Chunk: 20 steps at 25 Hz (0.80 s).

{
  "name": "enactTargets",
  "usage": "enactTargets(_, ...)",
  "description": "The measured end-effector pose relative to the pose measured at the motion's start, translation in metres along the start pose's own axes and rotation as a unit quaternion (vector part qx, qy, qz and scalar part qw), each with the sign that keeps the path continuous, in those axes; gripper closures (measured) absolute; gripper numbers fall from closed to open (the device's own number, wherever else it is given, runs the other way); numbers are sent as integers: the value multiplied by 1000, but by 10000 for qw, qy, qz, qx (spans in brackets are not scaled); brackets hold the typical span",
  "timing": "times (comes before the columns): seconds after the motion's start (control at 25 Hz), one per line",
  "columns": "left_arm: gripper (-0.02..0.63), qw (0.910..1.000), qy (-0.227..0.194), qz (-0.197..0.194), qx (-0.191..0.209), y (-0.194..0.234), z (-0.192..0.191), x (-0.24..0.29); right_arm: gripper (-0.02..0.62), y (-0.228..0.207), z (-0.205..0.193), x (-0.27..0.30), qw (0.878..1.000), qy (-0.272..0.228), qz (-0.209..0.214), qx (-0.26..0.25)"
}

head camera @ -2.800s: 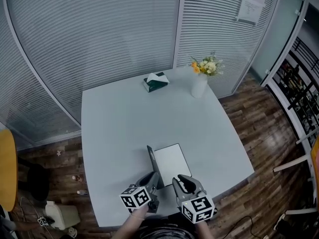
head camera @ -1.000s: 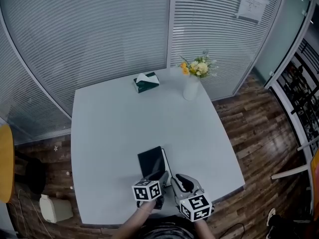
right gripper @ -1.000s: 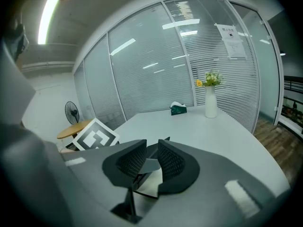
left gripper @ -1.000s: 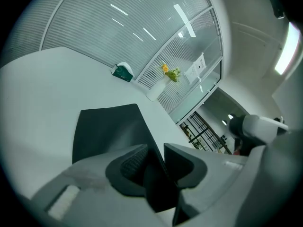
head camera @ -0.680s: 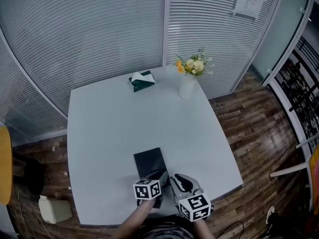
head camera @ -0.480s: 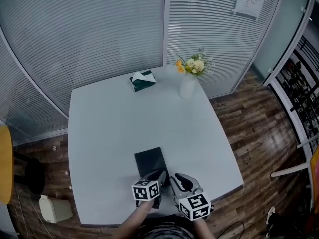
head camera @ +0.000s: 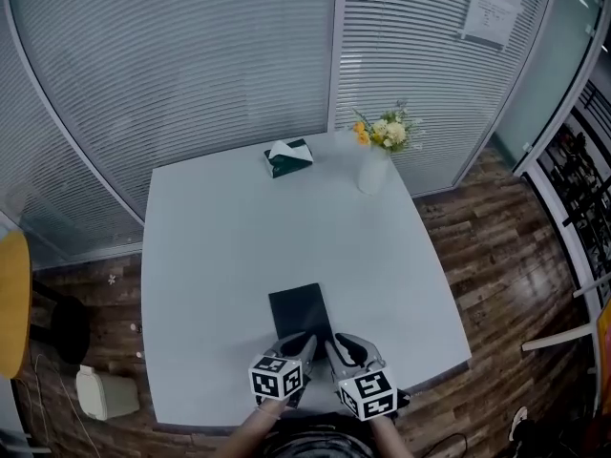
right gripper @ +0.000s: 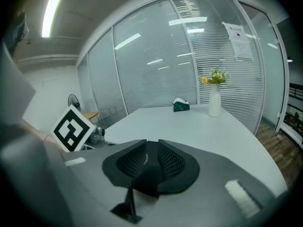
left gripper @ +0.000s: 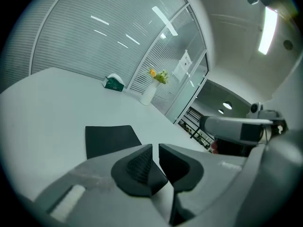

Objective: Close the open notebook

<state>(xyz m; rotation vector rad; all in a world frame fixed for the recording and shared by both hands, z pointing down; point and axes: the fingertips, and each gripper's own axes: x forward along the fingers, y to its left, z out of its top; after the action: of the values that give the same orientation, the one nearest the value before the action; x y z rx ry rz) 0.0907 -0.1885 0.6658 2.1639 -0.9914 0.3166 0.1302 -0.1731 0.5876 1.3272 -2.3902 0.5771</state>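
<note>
- The head view was dim and grey, lit flatly from overhead, with hardly any shadow on the table (head camera: pixel 239 227).
- The notebook (head camera: pixel 298 305) showed only as a flat black patch, its detail lost in the low light.
- The wide lens bowed the blinds (head camera: pixel 191 65) into curves toward the frame edges.
- In the left gripper view a ceiling light strip (left gripper: pixel 270 22) was blown out to white, and bright streaks were reflected on the glass wall (left gripper: pixel 109 37).
- In the right gripper view another ceiling strip (right gripper: pixel 51 6) glared at the upper left.
- Both gripper views were round fisheye pictures with black corners, and the foreground nearest the lens was soft.
</note>
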Motion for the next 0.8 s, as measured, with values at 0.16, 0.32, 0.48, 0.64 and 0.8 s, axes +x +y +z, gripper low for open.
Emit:
enactTargets(0.16,583,9996,-212,-69,157,-6,8,-20,520,10,0,4,9999,53,116,-92)
enactTargets(0.32,588,9987,-376,-62,343,-7,16,-39,528,24,2,10,9995,79,233,-202)
enactTargets(0.48,588,9975,-530,-41,461,-4,27,-59,546,43,6,17,9989,73,358,-308)
enactTargets(0.64,592,9956,-767,-35,530,-5,41,-81,565,61,17,21,9982,-48,480,-366)
enactTargets(0.8,592,9907,-1084,-9,818,-13,63,-105,584,78,35,19,9970,-247,562,-475)
